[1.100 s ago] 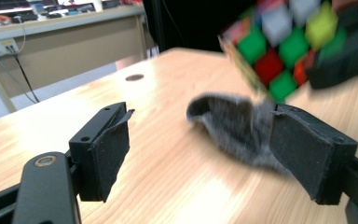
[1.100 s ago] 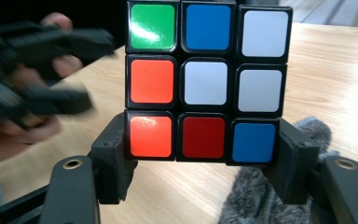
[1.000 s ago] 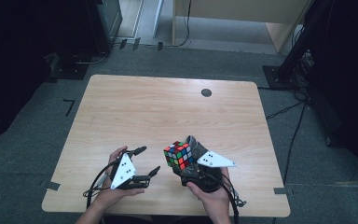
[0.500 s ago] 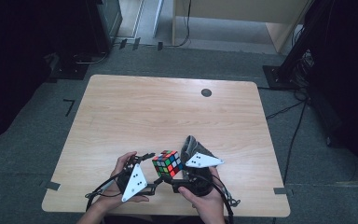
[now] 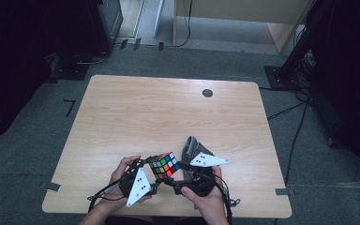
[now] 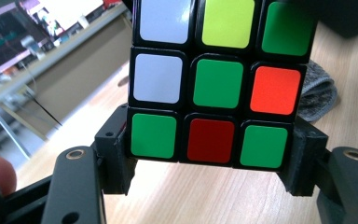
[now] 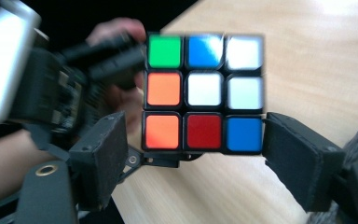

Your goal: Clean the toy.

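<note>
I had the left tongs just clamped on the cube, held above the table's near edge — so the right tongs, just spreading with a gap at each pad, could let go and regrip for a turn, I judged.

Tongs clamp cube; grey cloth, probably.

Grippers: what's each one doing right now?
Left gripper: just closed on the cube's bottom layer, holding it.
Right gripper: jaws just opening, pads off the cube, which sits between them.
</note>
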{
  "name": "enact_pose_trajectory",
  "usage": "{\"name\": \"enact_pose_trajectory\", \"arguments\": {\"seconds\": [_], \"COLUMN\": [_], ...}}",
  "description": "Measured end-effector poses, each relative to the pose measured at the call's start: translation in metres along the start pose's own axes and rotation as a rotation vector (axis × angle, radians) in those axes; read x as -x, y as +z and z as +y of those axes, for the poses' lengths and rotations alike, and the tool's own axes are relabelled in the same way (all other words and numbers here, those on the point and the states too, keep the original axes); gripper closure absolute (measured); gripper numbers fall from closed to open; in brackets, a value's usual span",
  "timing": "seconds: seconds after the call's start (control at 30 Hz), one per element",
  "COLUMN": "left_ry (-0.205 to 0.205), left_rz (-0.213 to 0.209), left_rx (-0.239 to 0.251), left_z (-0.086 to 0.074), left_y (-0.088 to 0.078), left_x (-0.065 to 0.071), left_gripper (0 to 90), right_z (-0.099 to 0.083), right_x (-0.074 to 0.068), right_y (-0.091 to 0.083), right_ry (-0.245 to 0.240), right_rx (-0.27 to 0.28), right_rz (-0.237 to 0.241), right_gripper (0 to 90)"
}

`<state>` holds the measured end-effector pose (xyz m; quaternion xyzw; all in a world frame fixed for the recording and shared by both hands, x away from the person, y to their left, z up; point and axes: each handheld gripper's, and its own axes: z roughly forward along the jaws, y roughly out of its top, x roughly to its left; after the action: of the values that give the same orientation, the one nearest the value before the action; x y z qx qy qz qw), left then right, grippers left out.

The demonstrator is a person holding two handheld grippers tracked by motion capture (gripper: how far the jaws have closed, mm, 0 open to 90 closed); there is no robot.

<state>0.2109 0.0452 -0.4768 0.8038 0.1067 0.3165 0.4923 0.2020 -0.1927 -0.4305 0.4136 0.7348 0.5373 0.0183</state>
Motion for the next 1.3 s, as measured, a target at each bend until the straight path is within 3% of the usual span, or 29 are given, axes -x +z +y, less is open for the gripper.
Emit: {"name": "enact_pose_trajectory", "arguments": {"seconds": [0.1,0.2,0.27,0.33,0.4,0.5,0.57,0.77,0.9,1.0,1.1,1.2,1.3], "left_ry": [-0.096,-0.194,-0.275,-0.345,-0.397,-0.428,-0.436,-0.465,-0.486,-0.459,-0.411,-0.358,-0.297], "left_rz": [0.010,0.000,-0.018,-0.041,-0.066,-0.079,-0.087,-0.106,-0.102,-0.098,-0.107,-0.116,-0.141], "left_rx": [-0.004,-0.010,0.005,0.032,0.055,0.066,0.066,0.072,0.060,0.038,0.011,-0.026,-0.057], "left_z": [-0.004,-0.007,-0.009,-0.011,-0.012,-0.014,-0.015,-0.016,-0.018,-0.018,-0.017,-0.014,-0.012], "left_y": [-0.002,-0.004,-0.007,-0.010,-0.012,-0.014,-0.015,-0.015,-0.014,-0.013,-0.010,-0.006,-0.002], "left_x": [-0.012,-0.025,-0.034,-0.041,-0.048,-0.053,-0.054,-0.055,-0.056,-0.054,-0.049,-0.042,-0.034], "left_gripper": [33.6,33.6,33.6,33.6,33.6,33.6,33.6,33.6,33.6,33.6,33.6,33.6,33.6], "right_z": [0.003,0.000,-0.009,-0.018,-0.027,-0.038,-0.044,-0.051,-0.052,-0.050,-0.044,-0.034,-0.021], "right_x": [0.005,0.016,0.027,0.037,0.048,0.061,0.066,0.075,0.078,0.078,0.074,0.062,0.041], "right_y": [-0.011,-0.017,-0.012,-0.004,0.007,0.021,0.026,0.028,0.025,0.020,0.011,-0.003,-0.017], "right_ry": [-0.004,-0.040,-0.124,-0.154,-0.147,-0.125,-0.136,-0.142,-0.121,-0.106,-0.074,-0.059,-0.076], "right_rx": [0.076,0.106,0.063,0.012,-0.055,-0.157,-0.178,-0.180,-0.163,-0.159,-0.090,0.051,0.169], "right_rz": [-0.044,-0.206,-0.392,-0.459,-0.488,-0.503,-0.522,-0.512,-0.526,-0.528,-0.479,-0.380,-0.267], "right_gripper": [20.5,21.4,26.0,28.2,28.9,30.2,34.8,45.4,65.1,71.9,72.8,72.7,72.2]}}
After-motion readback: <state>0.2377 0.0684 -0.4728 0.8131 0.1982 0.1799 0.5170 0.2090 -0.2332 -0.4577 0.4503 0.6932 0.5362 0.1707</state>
